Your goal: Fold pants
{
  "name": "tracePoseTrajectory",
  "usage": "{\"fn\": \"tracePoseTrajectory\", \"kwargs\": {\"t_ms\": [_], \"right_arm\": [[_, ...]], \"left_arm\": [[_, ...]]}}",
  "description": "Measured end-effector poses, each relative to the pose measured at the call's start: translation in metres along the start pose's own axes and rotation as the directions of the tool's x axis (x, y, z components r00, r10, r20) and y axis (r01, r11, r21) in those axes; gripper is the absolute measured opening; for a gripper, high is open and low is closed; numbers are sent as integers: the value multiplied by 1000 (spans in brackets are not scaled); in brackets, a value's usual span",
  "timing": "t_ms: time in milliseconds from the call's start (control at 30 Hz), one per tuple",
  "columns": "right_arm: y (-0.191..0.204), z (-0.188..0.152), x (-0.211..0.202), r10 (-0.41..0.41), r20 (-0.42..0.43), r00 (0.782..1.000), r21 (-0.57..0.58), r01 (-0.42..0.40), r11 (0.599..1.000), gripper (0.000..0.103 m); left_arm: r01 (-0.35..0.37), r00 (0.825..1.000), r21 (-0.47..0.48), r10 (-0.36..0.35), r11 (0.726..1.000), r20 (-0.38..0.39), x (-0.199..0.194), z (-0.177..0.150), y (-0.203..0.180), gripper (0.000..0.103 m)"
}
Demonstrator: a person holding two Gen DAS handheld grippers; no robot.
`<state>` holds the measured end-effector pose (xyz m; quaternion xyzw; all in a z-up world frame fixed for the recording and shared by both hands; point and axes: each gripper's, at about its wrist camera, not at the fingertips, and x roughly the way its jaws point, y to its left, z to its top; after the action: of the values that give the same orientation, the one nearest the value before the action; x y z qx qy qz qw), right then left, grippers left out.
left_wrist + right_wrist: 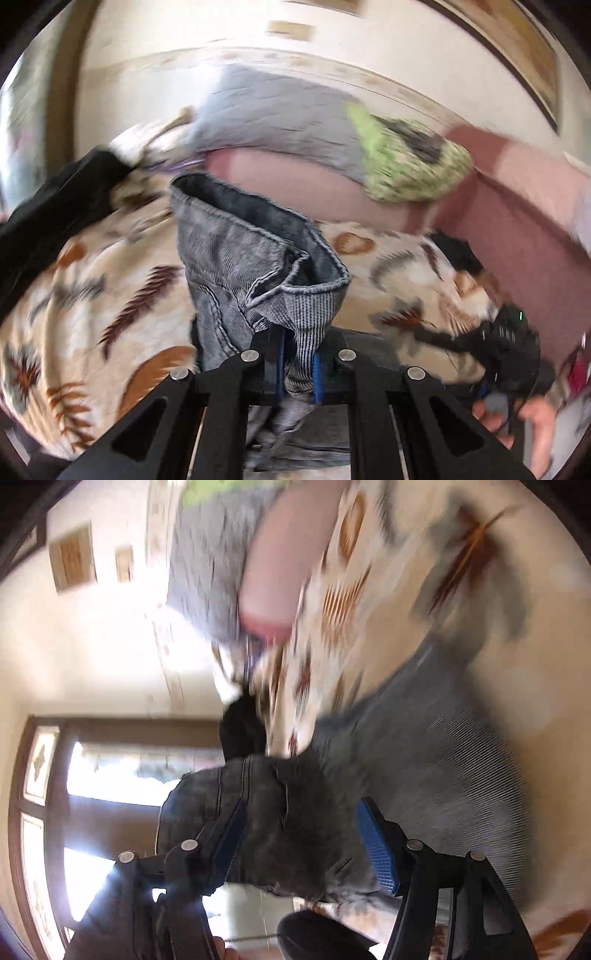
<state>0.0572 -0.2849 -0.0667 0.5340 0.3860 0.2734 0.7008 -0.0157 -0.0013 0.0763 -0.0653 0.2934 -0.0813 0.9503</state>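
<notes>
The grey corduroy pants [243, 258] are lifted above a bed. My left gripper [298, 373] is shut on a bunched fold of the pants, with the waistband standing up in front of the blue pads. In the right wrist view, my right gripper [306, 838] is tilted sideways and grips a thick bunch of the same pants [424, 746] between its blue pads [376, 849]. The rest of the fabric trails away over the bed. The right gripper also shows in the left wrist view [506, 350], low on the right, held by a hand.
A cream blanket with a brown leaf print [92, 314] covers the bed. A black garment [55, 214] lies at the left. A grey pillow [280, 110], a green cloth [406, 162] and a pink headboard cushion [517, 206] are at the back. A window [103, 775] is beside the bed.
</notes>
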Motion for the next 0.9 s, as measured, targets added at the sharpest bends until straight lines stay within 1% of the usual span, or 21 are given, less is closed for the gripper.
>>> {"fn": "tracePoseTrajectory", "kwargs": {"t_ms": [67,133,167,200,233,267,300,333,367,400,433,467,567,733,900], "right_arm": [[-15,11,-32,20,71,997,47,-24,999,66],[-26,18,-57,18,130,991,78,-29,997,66],[-33,22,-67,14,152,988,95,-29,995,66],[-39,24,-74,14,167,986,110,-32,993,66],[-43,26,-79,14,177,984,123,-36,992,66],[-48,27,-84,12,186,982,133,-38,990,66],[-51,27,-85,6,190,982,137,-33,990,66],[-53,27,-86,1,189,982,138,-28,990,66],[-54,27,-86,0,185,983,142,-27,989,66],[-55,28,-86,1,182,983,143,-28,989,66],[-57,29,-88,1,179,984,142,-26,989,66],[-58,29,-87,-5,178,984,143,-21,990,66],[-58,29,-80,-12,164,986,136,-10,991,66],[-55,20,-73,-39,144,989,87,27,996,66],[-61,17,-68,-60,130,990,95,48,994,66]], "left_arm": [[32,999,71,-30,997,-24,8,-6,-30,11],[70,995,140,-60,988,-77,20,-19,-61,11],[85,992,165,-68,983,-106,27,-26,-72,11],[100,985,193,-69,976,-159,41,-39,-85,11],[103,979,210,-61,972,-196,54,-49,-93,11],[100,970,228,-44,969,-239,68,-59,-100,11],[99,952,241,-21,966,-307,87,-74,-106,11],[100,934,243,-6,965,-358,100,-85,-109,11],[94,924,246,7,965,-382,107,-93,-111,11],[87,926,255,16,963,-378,108,-97,-112,11],[78,932,275,28,958,-360,105,-98,-114,11],[78,932,278,29,957,-361,103,-98,-114,11],[90,923,252,15,963,-385,106,-92,-112,11],[103,923,243,-2,964,-385,102,-93,-112,11],[137,913,160,-62,977,-404,106,-88,-101,11]]}}
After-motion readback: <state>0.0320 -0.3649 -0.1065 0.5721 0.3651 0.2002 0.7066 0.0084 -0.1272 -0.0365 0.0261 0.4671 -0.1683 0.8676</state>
